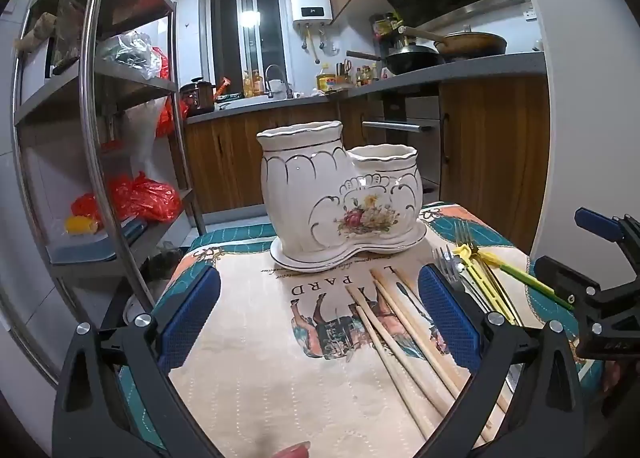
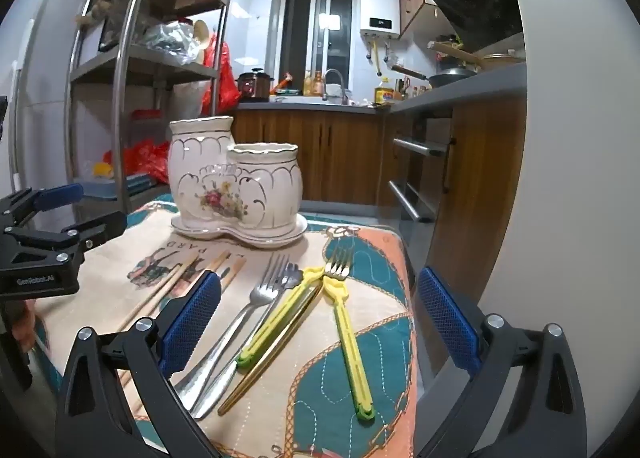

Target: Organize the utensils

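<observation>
A white two-pot ceramic utensil holder (image 1: 340, 194) with a flower print stands on its saucer at the far side of the cloth-covered table; it also shows in the right wrist view (image 2: 234, 188). Several wooden chopsticks (image 1: 400, 322) lie in front of my open, empty left gripper (image 1: 320, 318). Steel forks (image 2: 256, 298), a gold fork (image 2: 338, 264) and two yellow-green plastic utensils (image 2: 348, 334) lie between the fingers of my open, empty right gripper (image 2: 320, 318). The right gripper shows at the right edge of the left wrist view (image 1: 592, 258).
A metal shelf rack (image 1: 100, 118) with red bags stands left of the table. Wooden kitchen cabinets (image 2: 328, 154) and a counter with pans lie behind and to the right. The table's patterned cloth (image 2: 360, 378) ends at a right edge near the cabinets.
</observation>
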`<state>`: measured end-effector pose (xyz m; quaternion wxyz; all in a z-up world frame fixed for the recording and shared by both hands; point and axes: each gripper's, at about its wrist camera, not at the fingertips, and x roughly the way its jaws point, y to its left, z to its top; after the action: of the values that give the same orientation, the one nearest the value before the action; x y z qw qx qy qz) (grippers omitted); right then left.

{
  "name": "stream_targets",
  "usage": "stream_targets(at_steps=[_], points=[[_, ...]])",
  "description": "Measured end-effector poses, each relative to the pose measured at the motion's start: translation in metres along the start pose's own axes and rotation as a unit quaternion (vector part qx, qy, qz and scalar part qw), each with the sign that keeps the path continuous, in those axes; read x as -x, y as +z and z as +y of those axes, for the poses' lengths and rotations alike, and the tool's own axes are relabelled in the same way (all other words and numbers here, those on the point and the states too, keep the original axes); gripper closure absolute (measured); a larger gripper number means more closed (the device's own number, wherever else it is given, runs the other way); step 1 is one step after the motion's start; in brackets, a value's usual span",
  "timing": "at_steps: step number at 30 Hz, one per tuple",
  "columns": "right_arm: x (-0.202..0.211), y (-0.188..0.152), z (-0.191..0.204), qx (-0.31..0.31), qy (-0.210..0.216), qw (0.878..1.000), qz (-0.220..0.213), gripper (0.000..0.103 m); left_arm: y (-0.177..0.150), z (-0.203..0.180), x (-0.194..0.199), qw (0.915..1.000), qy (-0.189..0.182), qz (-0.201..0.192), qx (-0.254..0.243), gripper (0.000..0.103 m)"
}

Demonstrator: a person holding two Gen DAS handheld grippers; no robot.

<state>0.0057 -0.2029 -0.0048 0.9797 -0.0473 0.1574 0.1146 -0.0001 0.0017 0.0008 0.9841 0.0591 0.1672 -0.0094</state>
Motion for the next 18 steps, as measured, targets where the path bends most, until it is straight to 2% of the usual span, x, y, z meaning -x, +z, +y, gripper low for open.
stream_targets(at_steps=[8,9,18], points=[[0.0003,-0.0003,0.0013,0.002,0.0,1.0,0.001,0.005,0.0009,0.0065,-0.0031,0.9996,0.006,0.023,0.015,0.005],[0.0,-0.0004,0.0012,0.002,0.0,1.0,0.001,0.005,-0.0008,-0.0003,-0.002,0.9999,-0.008,0.005,0.009,0.005],[0.001,-0.0002,0.0017,0.005,-0.001,1.0,-0.002,0.005,0.0007,0.0007,-0.0011,0.9999,-0.009,0.007,0.009,0.005]])
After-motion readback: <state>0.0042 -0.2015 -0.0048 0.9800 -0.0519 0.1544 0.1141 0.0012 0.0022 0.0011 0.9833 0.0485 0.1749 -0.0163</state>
